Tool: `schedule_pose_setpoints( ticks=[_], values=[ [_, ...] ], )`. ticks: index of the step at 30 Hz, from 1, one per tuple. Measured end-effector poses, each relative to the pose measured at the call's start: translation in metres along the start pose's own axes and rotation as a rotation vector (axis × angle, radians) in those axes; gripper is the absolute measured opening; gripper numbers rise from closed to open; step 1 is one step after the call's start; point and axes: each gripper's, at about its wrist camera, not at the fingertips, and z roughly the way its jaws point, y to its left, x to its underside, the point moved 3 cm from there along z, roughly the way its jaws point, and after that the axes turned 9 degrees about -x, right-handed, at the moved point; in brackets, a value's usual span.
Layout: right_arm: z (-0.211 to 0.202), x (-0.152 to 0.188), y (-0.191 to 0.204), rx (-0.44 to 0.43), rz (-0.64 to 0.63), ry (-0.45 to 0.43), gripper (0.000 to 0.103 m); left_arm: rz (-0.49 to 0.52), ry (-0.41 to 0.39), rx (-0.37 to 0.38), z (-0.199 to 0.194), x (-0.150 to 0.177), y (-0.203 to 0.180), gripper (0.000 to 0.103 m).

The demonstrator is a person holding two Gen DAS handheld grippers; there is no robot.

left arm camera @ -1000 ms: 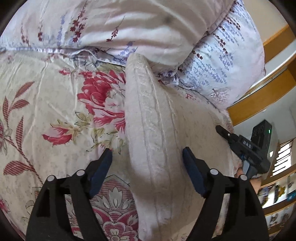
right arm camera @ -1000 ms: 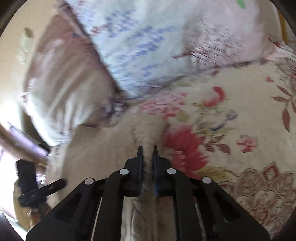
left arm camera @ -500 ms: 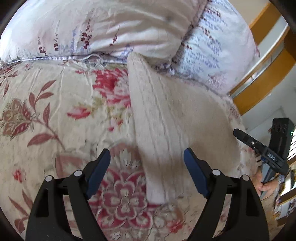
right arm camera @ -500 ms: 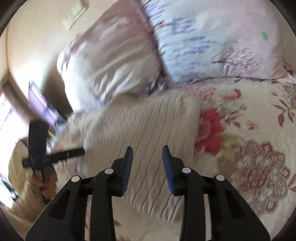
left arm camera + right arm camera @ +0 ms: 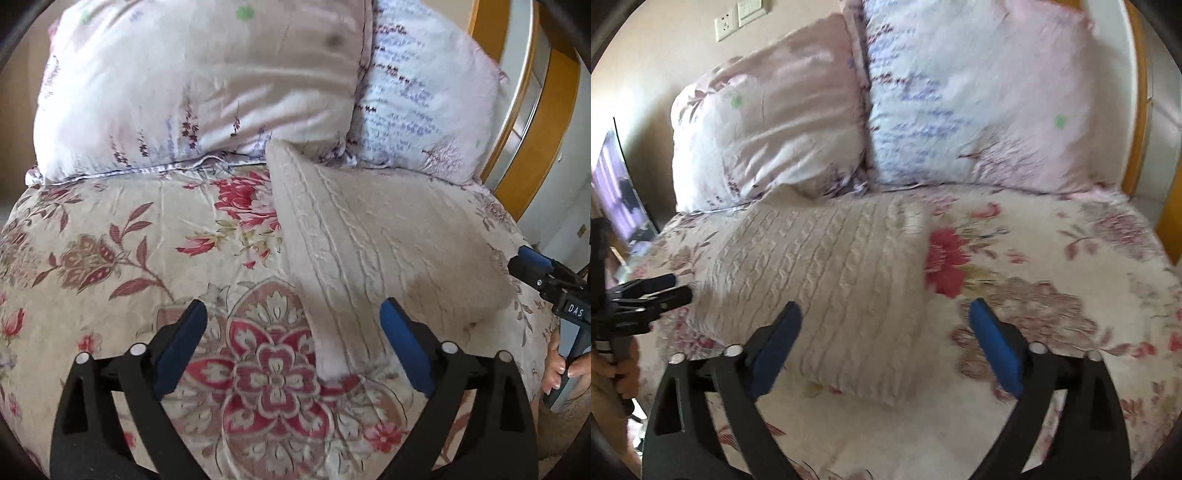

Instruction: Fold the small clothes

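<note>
A cream cable-knit garment (image 5: 373,240) lies folded flat on the floral bedspread (image 5: 129,240), its far end touching the pillows. It also shows in the right wrist view (image 5: 827,280). My left gripper (image 5: 291,350) is open and empty, held above the garment's near end. My right gripper (image 5: 886,350) is open and empty, above the garment's near right corner. The right gripper shows at the right edge of the left wrist view (image 5: 546,273); the left gripper shows at the left edge of the right wrist view (image 5: 646,291).
Two floral pillows (image 5: 207,81) (image 5: 424,99) lean against the wooden headboard (image 5: 546,110) at the bed's far end. A wall socket (image 5: 726,24) is above them. A screen (image 5: 618,177) stands beside the bed.
My right gripper let go of the garment, opened wide and drew back. The garment dropped flat on the bed. My left gripper pulled back from it, staying open.
</note>
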Motion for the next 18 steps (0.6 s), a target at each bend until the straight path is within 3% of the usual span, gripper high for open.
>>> schedule_pose_setpoints(
  ticks=[7, 15, 18],
  values=[
    [-0.016, 0.013, 0.0, 0.087, 0.017, -0.039, 0.102, 0.011, 0.022, -0.07, -0.009, 0.017, -0.009, 0.101],
    [-0.001, 0.035, 0.013, -0.006, 0.117, 0.067, 0.102, 0.043, 0.124, -0.111, 0.004, 0.036, -0.027, 0.101],
    [0.005, 0.04, 0.021, 0.025, 0.096, 0.085, 0.102, 0.056, 0.151, -0.127, 0.009, 0.042, -0.033, 0.101]
  ],
)
